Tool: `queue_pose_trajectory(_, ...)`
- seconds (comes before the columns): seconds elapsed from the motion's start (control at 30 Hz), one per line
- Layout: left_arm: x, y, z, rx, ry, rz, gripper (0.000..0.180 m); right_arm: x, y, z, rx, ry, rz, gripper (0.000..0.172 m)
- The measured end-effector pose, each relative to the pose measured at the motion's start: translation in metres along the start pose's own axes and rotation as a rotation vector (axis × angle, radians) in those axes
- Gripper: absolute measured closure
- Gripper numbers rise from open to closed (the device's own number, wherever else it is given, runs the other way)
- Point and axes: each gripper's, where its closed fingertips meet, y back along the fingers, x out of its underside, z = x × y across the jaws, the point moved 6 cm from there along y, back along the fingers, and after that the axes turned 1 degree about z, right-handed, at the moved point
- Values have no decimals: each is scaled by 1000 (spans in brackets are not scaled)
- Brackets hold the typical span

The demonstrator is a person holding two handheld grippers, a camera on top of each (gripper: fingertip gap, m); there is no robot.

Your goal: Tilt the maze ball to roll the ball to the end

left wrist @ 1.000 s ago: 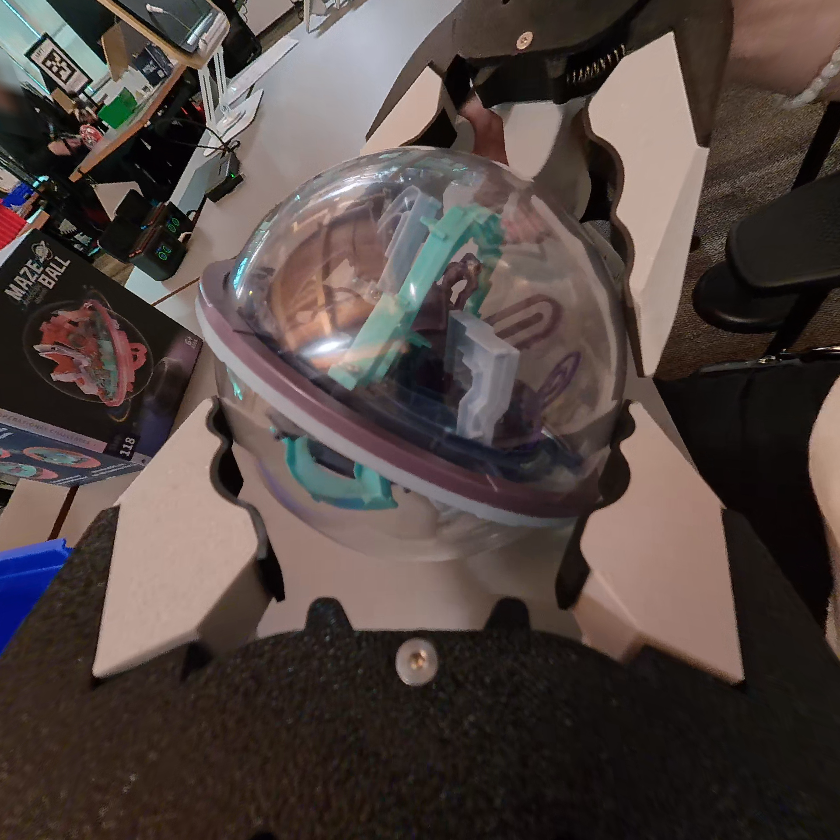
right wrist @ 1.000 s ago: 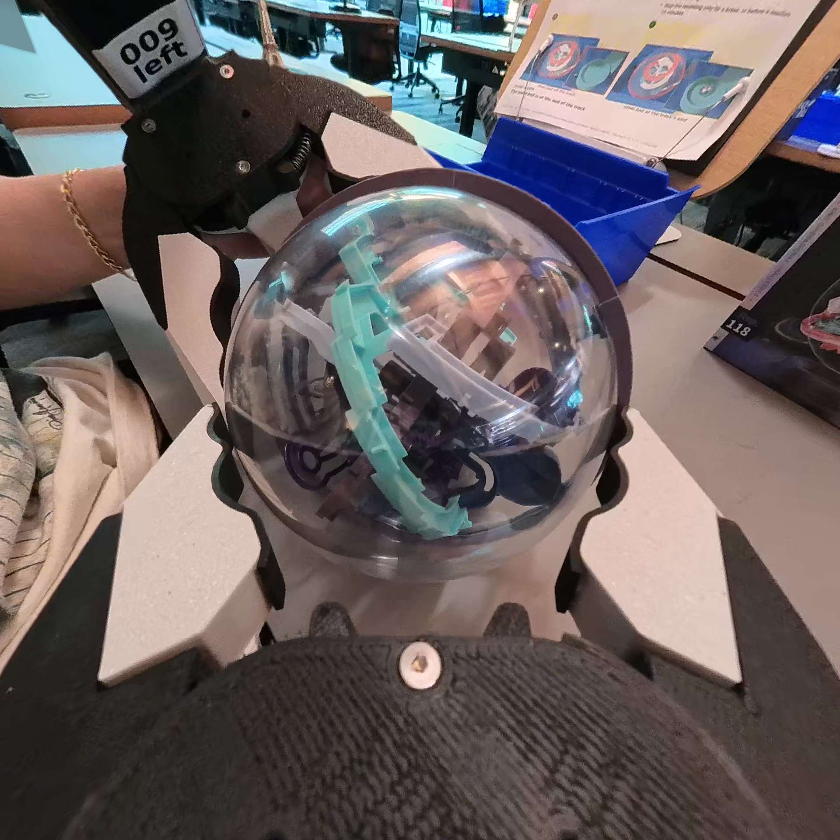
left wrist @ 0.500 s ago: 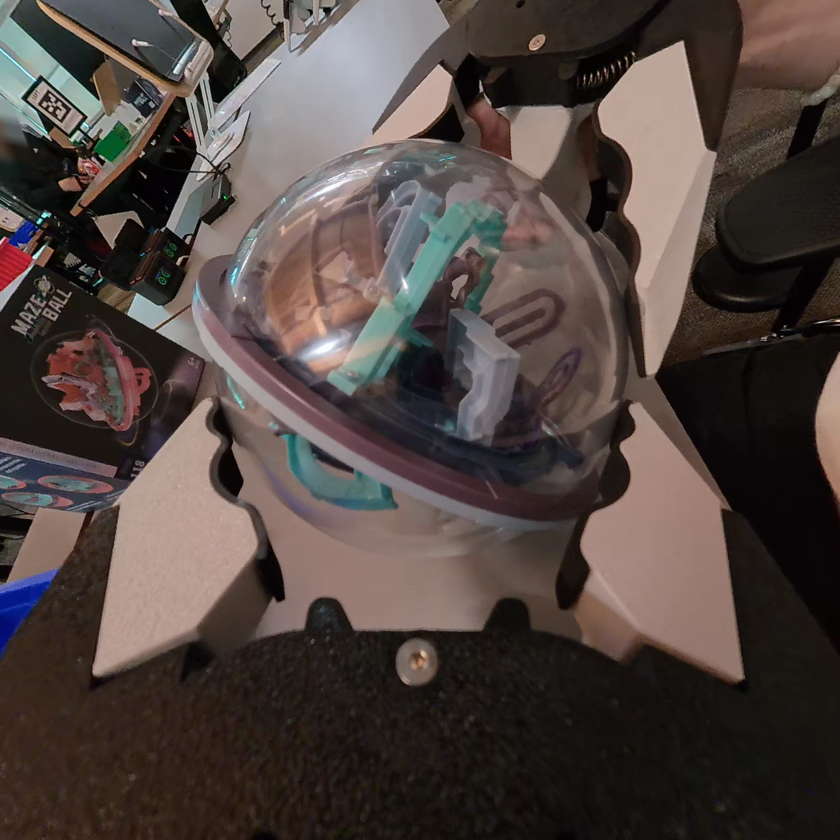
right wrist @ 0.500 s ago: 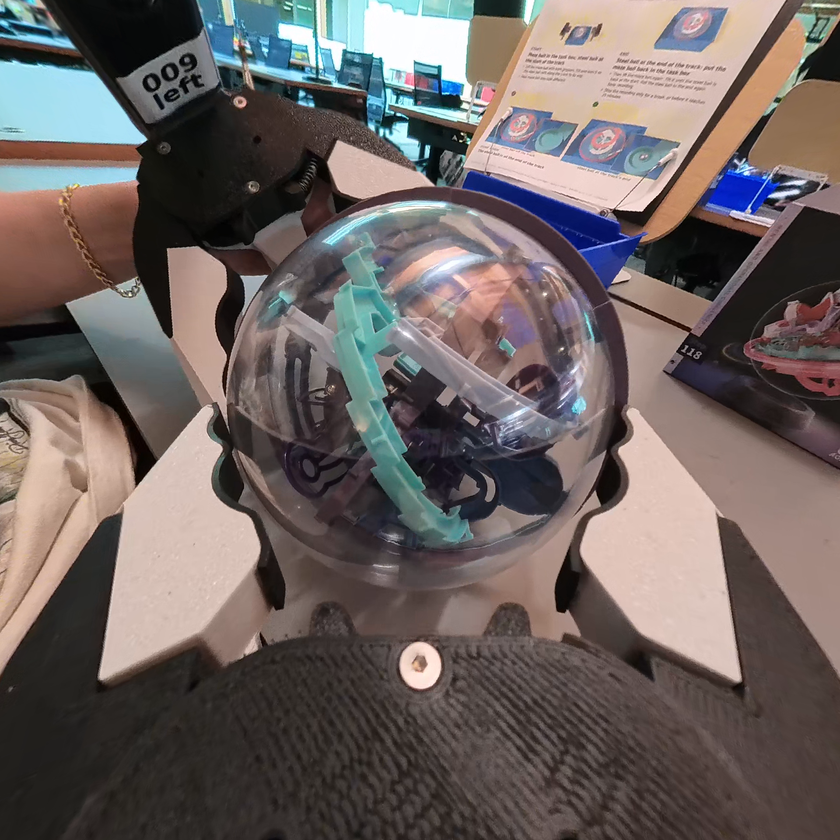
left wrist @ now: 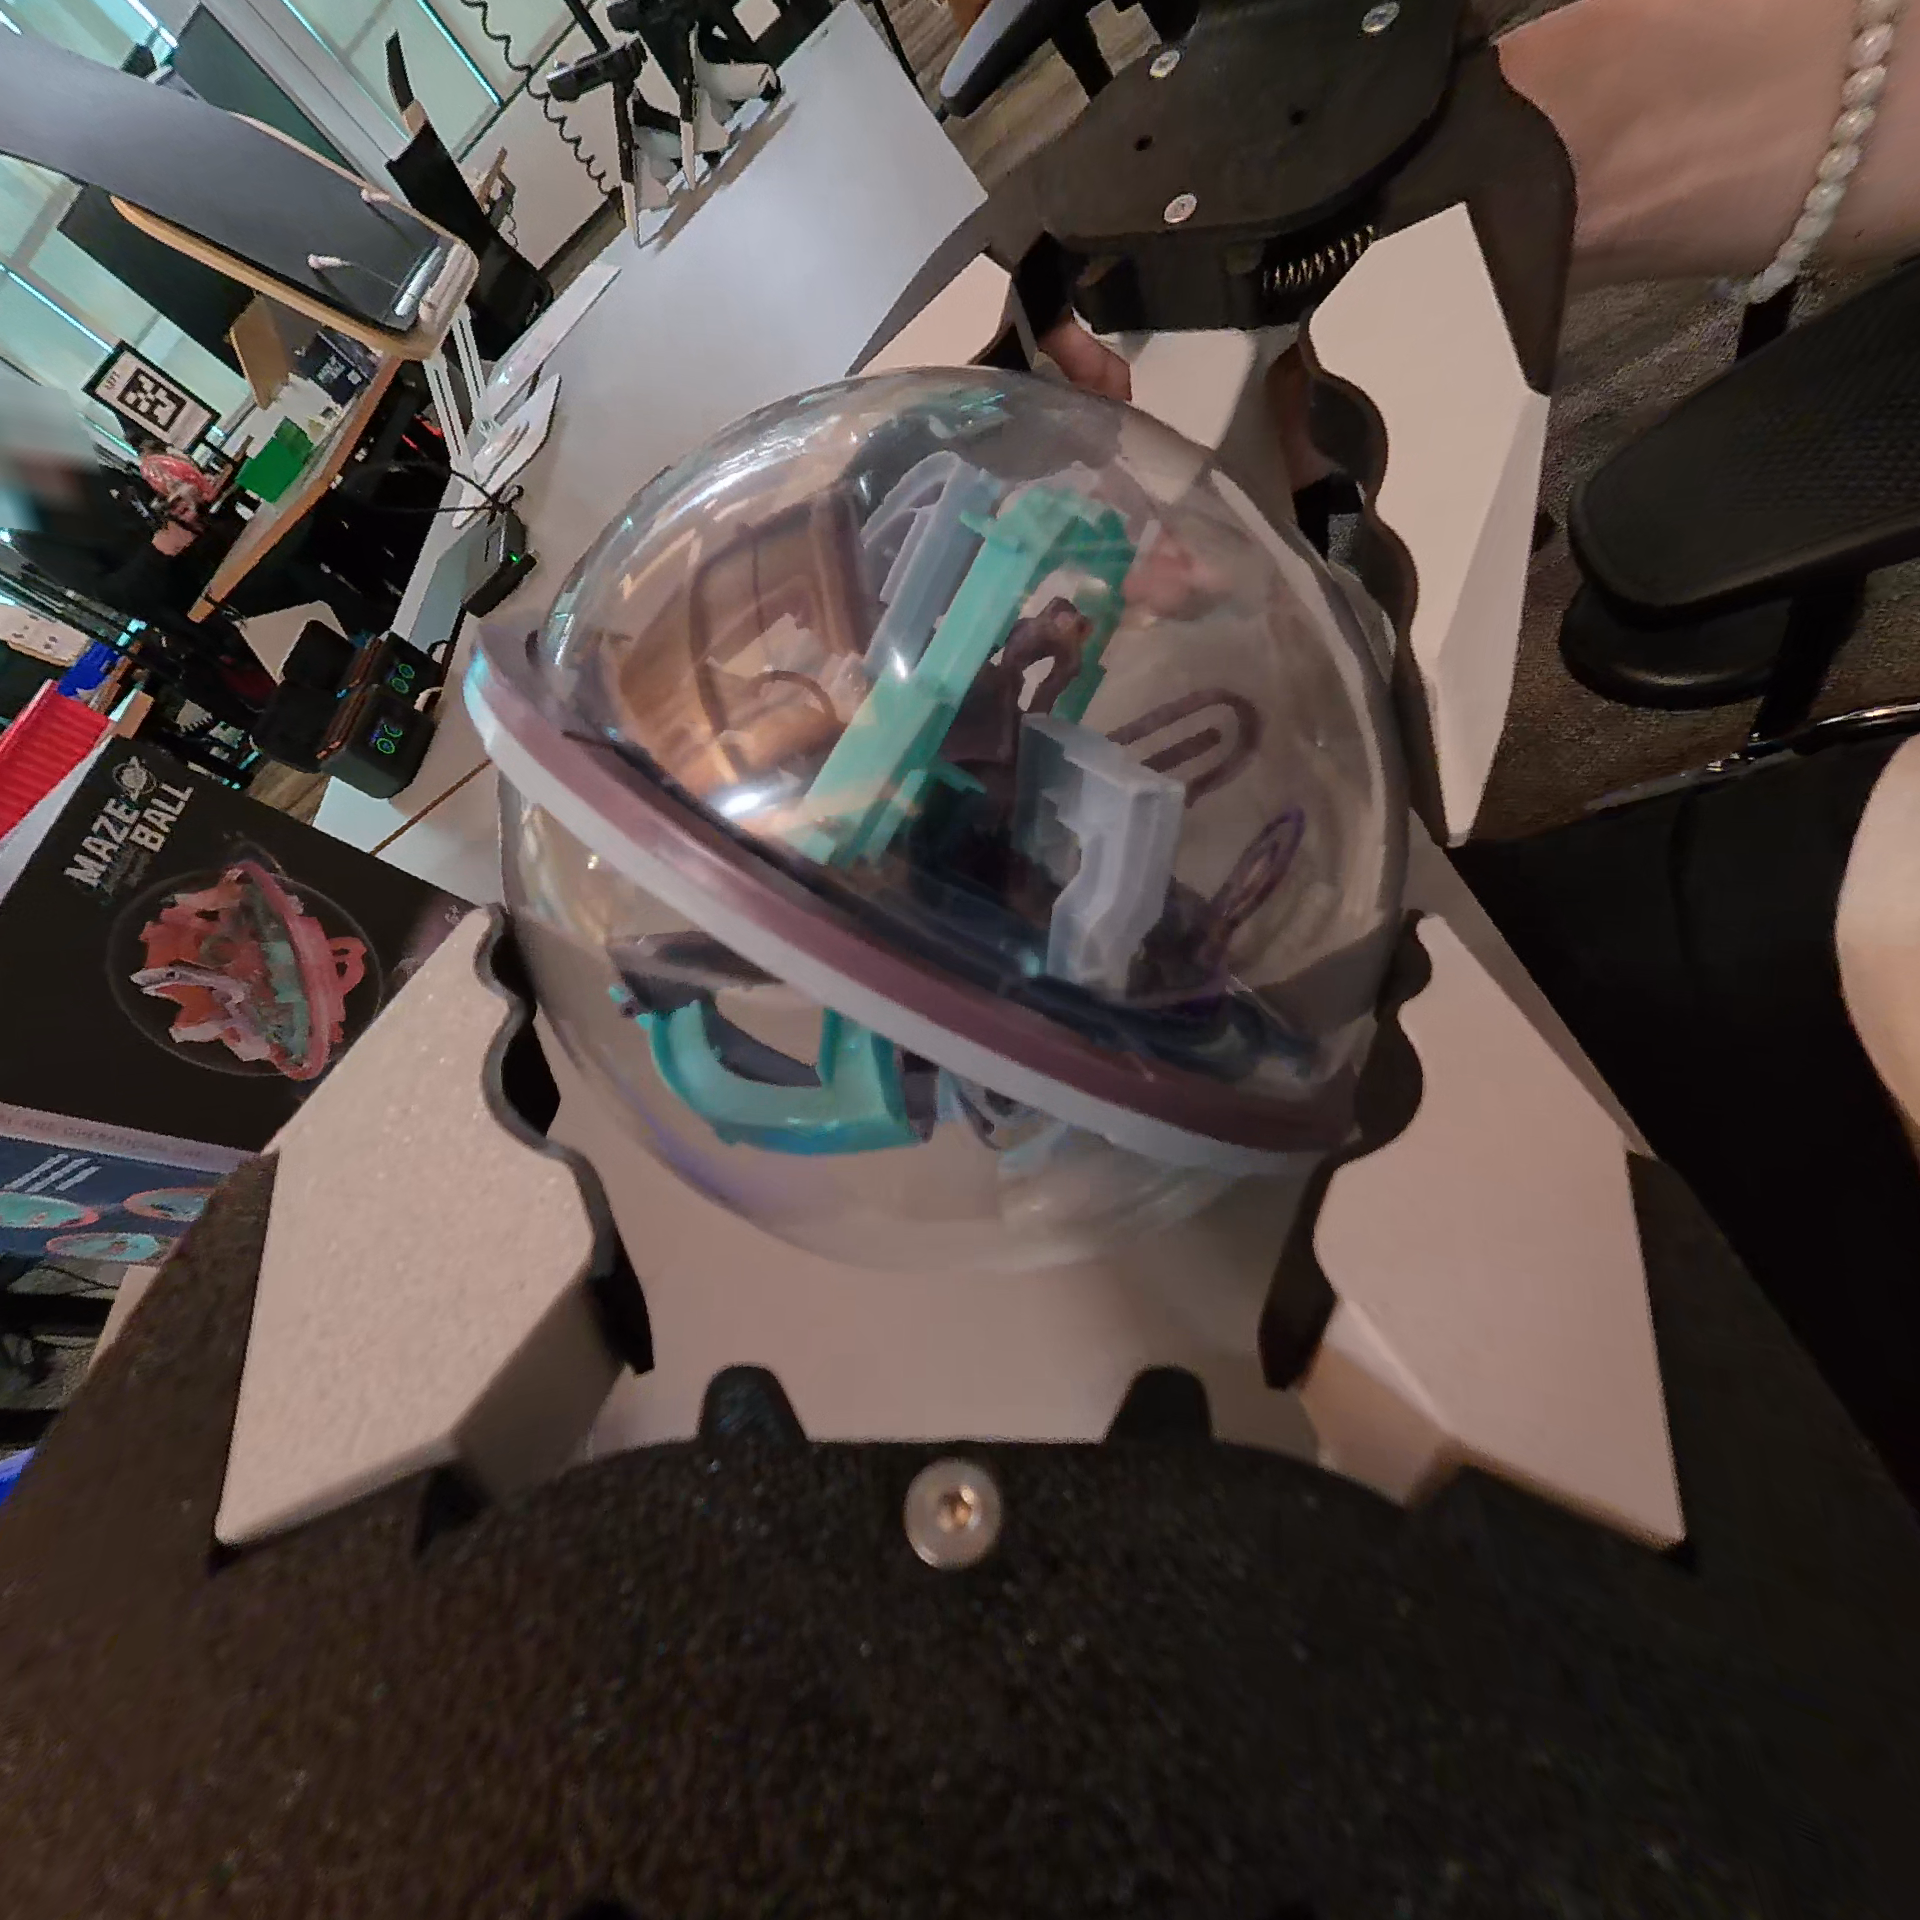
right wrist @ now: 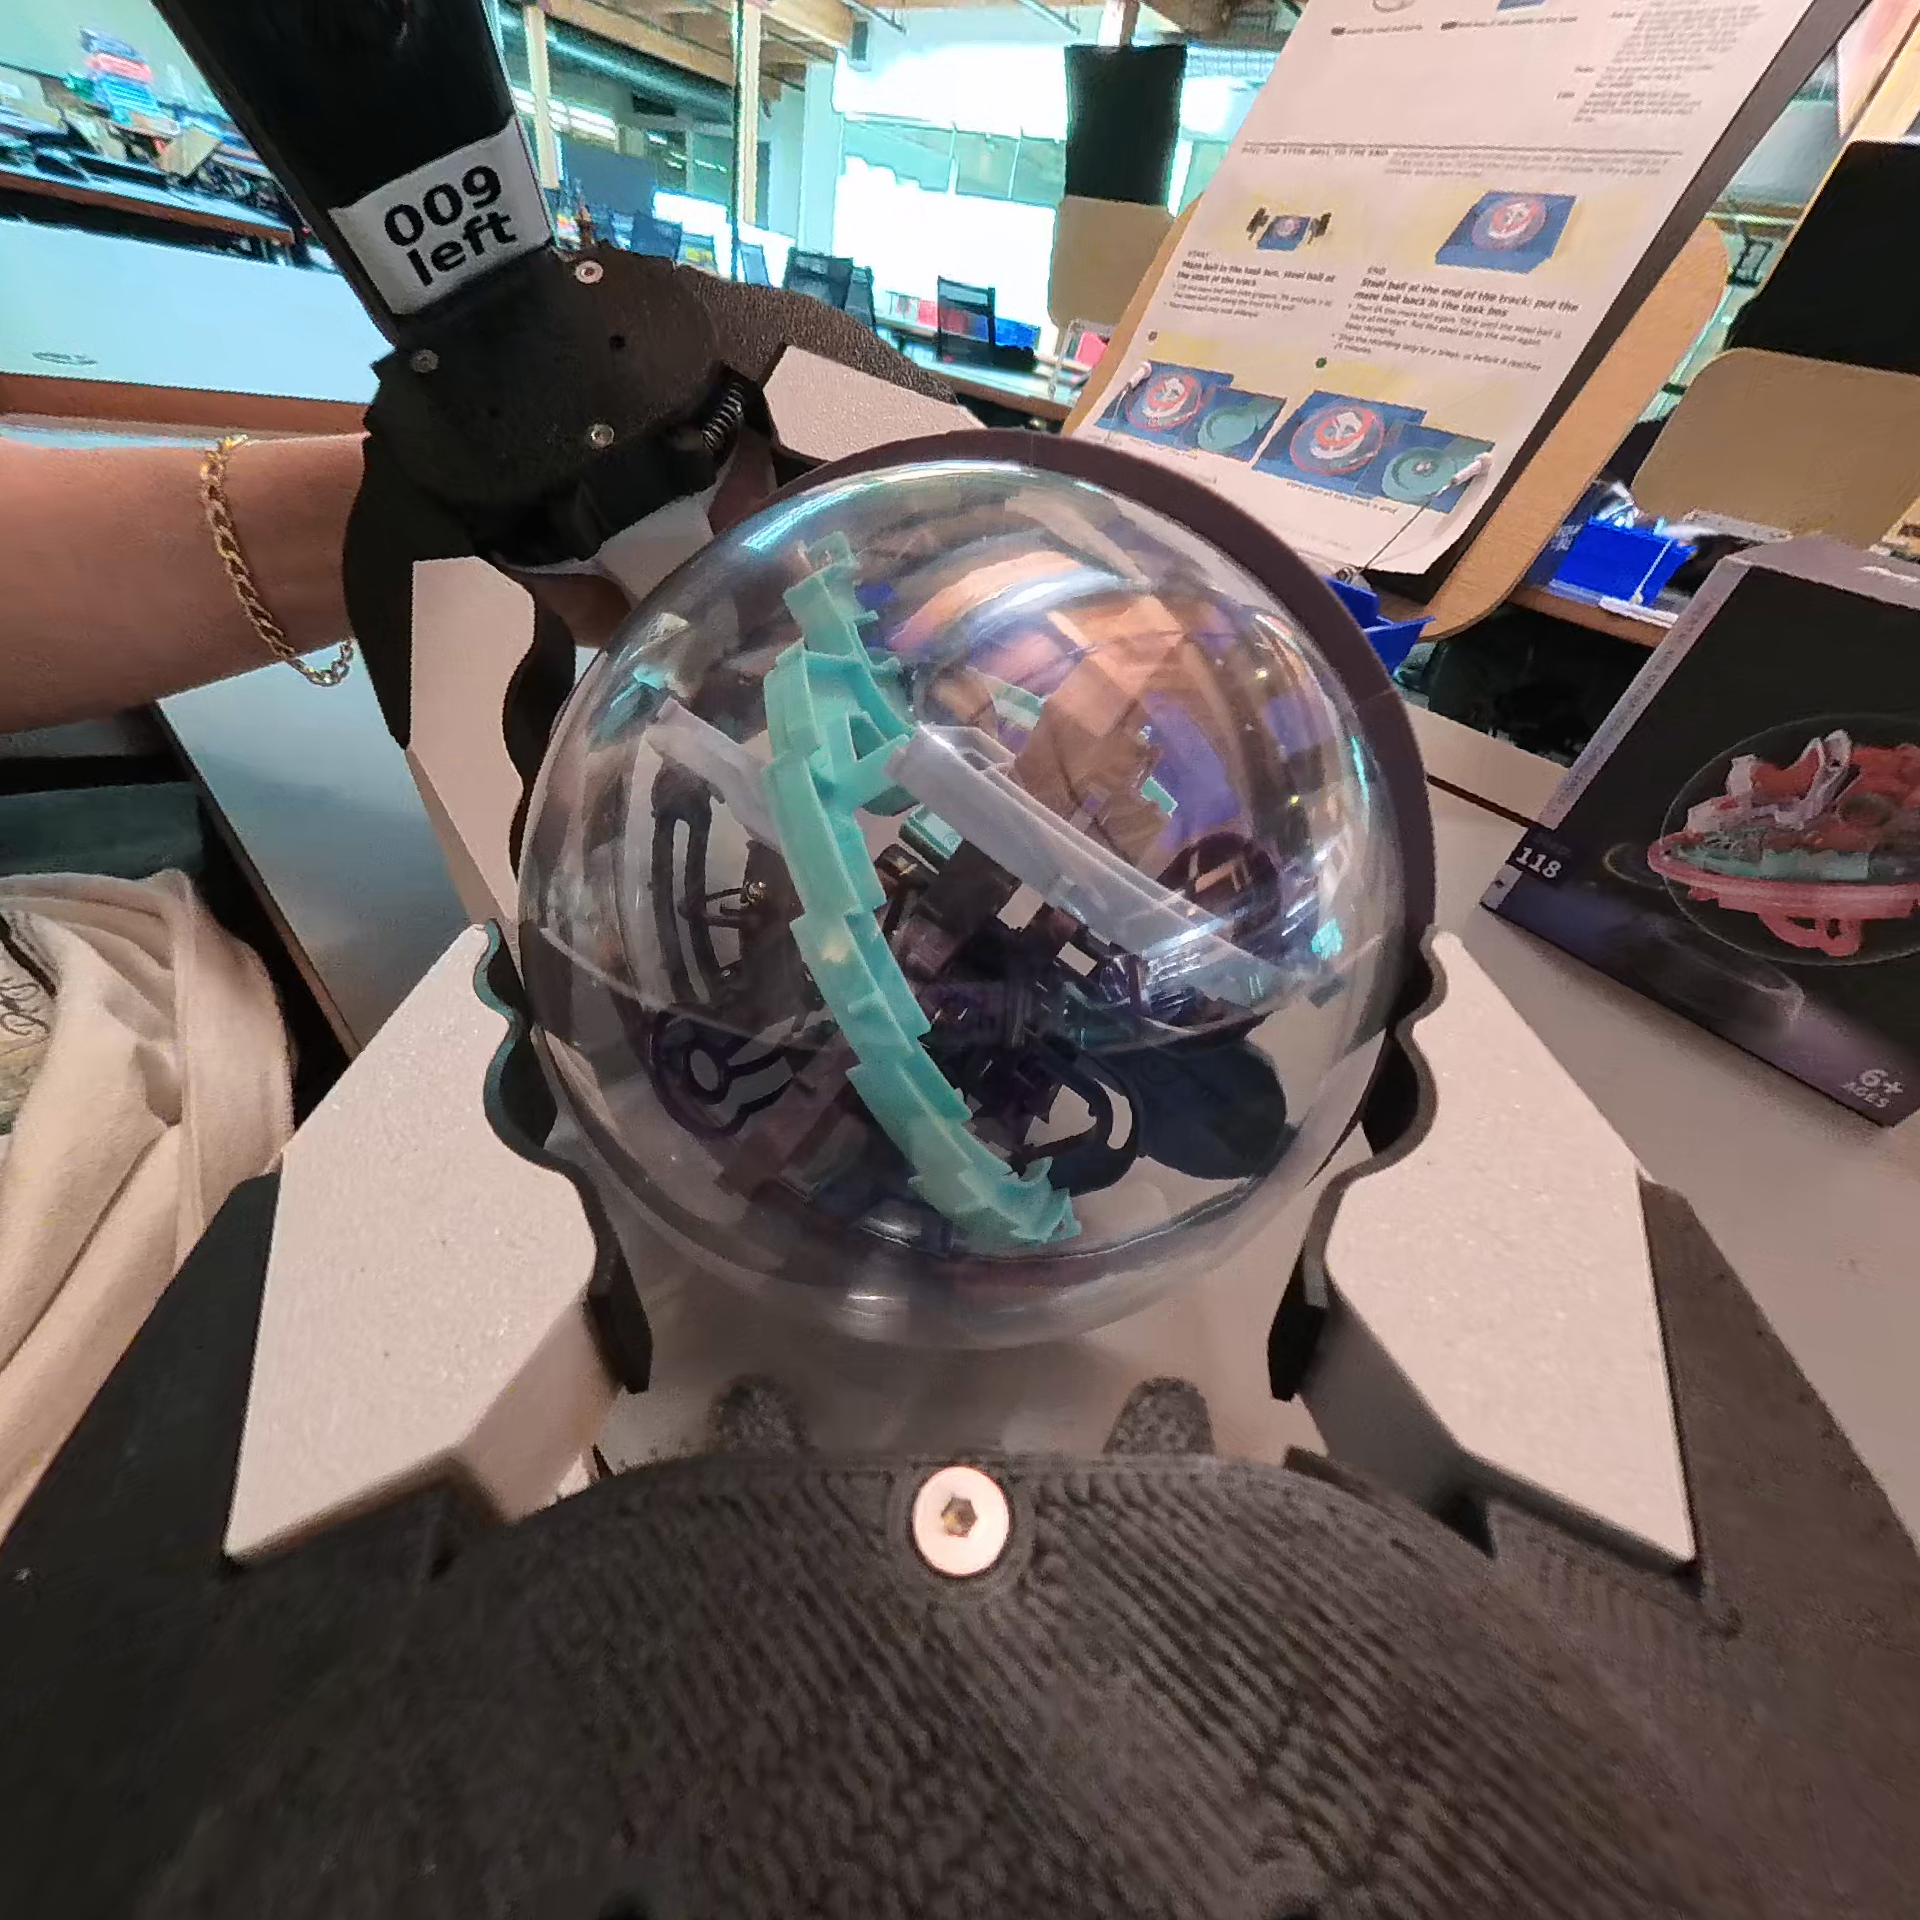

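— Clearly risky: could slip out if either clamp eases during a steep tilt, being smooth and round.
— Agreed. Left gripper [left wrist: 951,977] and right gripper [right wrist: 956,997], both spread wide, pressing the maze ball [right wrist: 956,883] from opposite sides above the table [right wrist: 1683,1174].
— Clear shell, purple rim, teal track [right wrist: 873,966] inside; steel ball not spotted.

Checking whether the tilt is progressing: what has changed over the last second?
The maze ball has rolled: in the left view its purple band slopes more steeply. Background shifted, so both tools swung together. Unchanged: left tool and right tool clamp the sphere from opposite sides.
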Motion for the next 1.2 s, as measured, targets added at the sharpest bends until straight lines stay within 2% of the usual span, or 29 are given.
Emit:
queue_pose_trajectory(0.63, -4, 2, -2, -5, -15, -33, 33, 3, 6, -7, -107, -2, -5, 15)
queue_pose_trajectory(0.83, -6, 4, 0, 11, 62, -77, 35, 3, 7, -8, -120, 24, -5, 18)
queue_pose_trajectory(1.03, 2, 0, 1, 46, 146, -23, 31, 4, 8, -8, -130, 52, 11, 23)
queue_pose_trajectory(1.2, 1, -1, 0, 53, 111, -72, 31, 5, 11, -8, -124, 53, 26, 22)
